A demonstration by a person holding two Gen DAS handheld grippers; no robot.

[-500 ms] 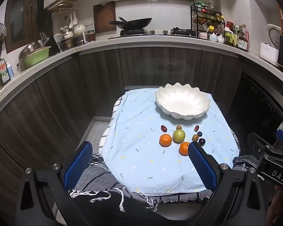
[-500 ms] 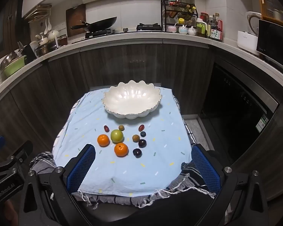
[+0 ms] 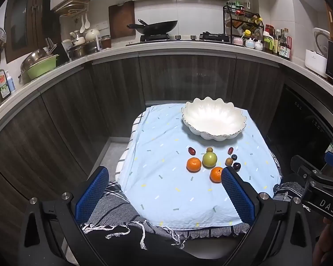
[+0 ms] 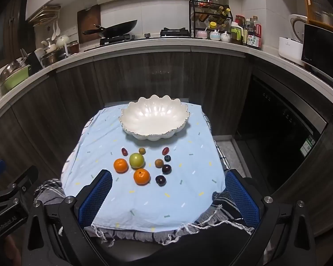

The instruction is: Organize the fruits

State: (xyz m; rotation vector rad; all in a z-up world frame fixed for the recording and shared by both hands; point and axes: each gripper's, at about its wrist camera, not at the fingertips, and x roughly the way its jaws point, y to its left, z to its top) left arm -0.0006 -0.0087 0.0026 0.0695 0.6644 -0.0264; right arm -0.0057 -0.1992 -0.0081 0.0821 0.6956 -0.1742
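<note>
A white scalloped bowl (image 4: 154, 120) stands empty at the far side of a small table under a light blue cloth (image 4: 184, 190). In front of it lie two oranges (image 4: 141, 176), a green apple (image 4: 136, 160) and several small dark and brown fruits (image 4: 161, 180). My right gripper (image 4: 168, 181) hangs open above the near edge, nothing between its blue pads. My left gripper (image 3: 164, 177) is open too, low and to the left; its right pad (image 3: 235, 190) covers part of the near orange (image 3: 215, 174). The bowl (image 3: 214, 119) sits right of centre in the left wrist view.
A dark curved cabinet front and white counter (image 4: 166, 46) wrap around the table, with a wok on the hob (image 4: 115, 30), a spice rack (image 4: 211, 20) and dishes at left. A striped grey fringed cloth (image 4: 211, 223) hangs over the near edge. The right gripper's body (image 3: 317, 186) shows at the left view's right edge.
Both views have shifted slightly; the fruits sit a little lower and nearer in each. Nothing on the table has moved and both grippers stay open.
</note>
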